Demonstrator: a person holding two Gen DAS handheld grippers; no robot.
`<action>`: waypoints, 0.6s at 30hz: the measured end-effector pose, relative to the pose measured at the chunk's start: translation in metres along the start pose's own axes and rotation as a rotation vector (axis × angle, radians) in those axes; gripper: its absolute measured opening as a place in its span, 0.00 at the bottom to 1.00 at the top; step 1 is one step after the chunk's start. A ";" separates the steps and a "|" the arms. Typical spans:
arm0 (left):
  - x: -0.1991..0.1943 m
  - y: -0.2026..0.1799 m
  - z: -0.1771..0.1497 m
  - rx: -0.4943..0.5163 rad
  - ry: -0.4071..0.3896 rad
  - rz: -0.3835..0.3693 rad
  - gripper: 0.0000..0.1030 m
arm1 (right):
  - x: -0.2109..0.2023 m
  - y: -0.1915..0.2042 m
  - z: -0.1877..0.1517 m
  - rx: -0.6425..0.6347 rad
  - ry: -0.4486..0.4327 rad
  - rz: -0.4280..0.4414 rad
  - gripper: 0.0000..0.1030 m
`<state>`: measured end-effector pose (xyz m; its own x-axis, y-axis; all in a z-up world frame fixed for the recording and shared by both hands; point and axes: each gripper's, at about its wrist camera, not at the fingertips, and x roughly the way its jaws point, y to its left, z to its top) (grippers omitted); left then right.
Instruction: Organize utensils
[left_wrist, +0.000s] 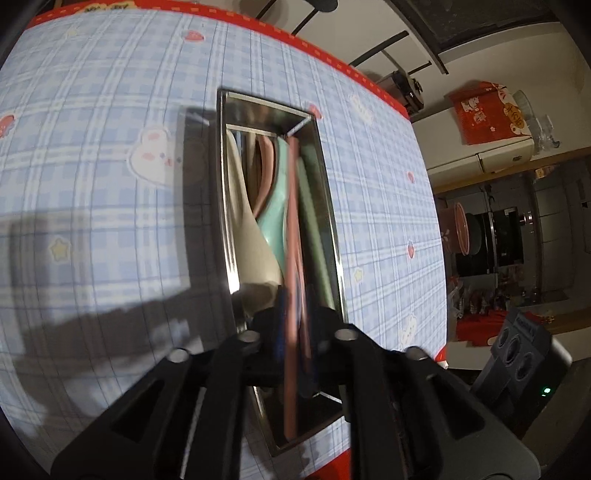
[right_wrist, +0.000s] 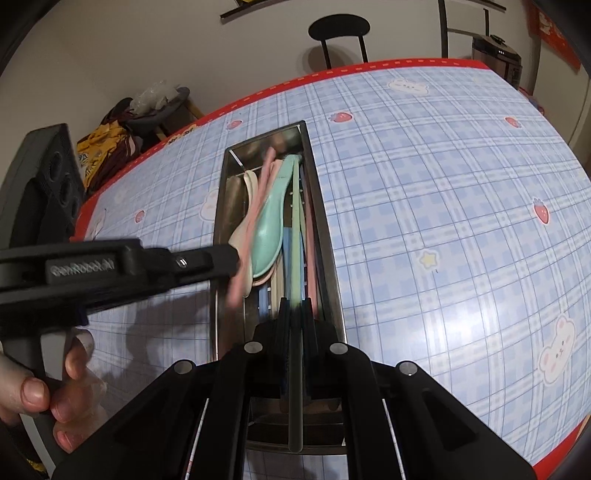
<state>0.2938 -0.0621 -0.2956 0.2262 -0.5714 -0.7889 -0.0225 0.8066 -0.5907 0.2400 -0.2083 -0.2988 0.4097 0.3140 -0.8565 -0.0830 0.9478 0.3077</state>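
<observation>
Where the steel utensil tray (right_wrist: 328, 236) lies lengthwise on the table, we find the task's things gathered inside it. A mint-green spoon (right_wrist: 267, 236) rests bowl up on a pink spoon (left_wrist: 267, 166), with a cream spoon (left_wrist: 255, 251) against the tray's left wall. Pale blue chopsticks (right_wrist: 287, 243) lie along the tray's floor under the spoons.

Our right gripper (right_wrist: 295, 314) hangs over the near end of the tray, pointing steeply down into it. Its jaws are clenched on a green chopstick (right_wrist: 295, 206), which runs along the tray's length, its far tip near the mint-green spoon's handle and its near end past the tray's near wall.

Our left gripper (left_wrist: 295, 325) reaches in over the tray's left wall, and its jaws stand parted. Pink chopsticks (left_wrist: 291, 258) pass between them, blurred, slanting down into the tray beside the cream spoon; the pads do not appear to press on them. A hand (right_wrist: 37, 391) curls round this gripper's handle, well to the left of the tray.

Under the tray spreads a blue plaid tablecloth (right_wrist: 443, 184) with rabbits, strawberries and a red border. Beyond the tray's far end, past the table's edge, stands a black chair (right_wrist: 339, 26).
</observation>
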 end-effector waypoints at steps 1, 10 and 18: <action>-0.004 0.000 0.001 0.002 -0.013 0.000 0.31 | -0.003 0.000 0.000 -0.002 -0.005 0.004 0.07; -0.088 -0.001 0.012 0.100 -0.180 0.090 0.74 | -0.056 0.016 0.007 -0.090 -0.111 -0.082 0.82; -0.179 -0.026 -0.015 0.311 -0.375 0.241 0.94 | -0.129 0.055 0.005 -0.208 -0.252 -0.175 0.94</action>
<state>0.2393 0.0170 -0.1419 0.5830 -0.3176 -0.7478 0.1597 0.9473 -0.2778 0.1868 -0.1972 -0.1695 0.6425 0.1477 -0.7519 -0.1644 0.9850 0.0530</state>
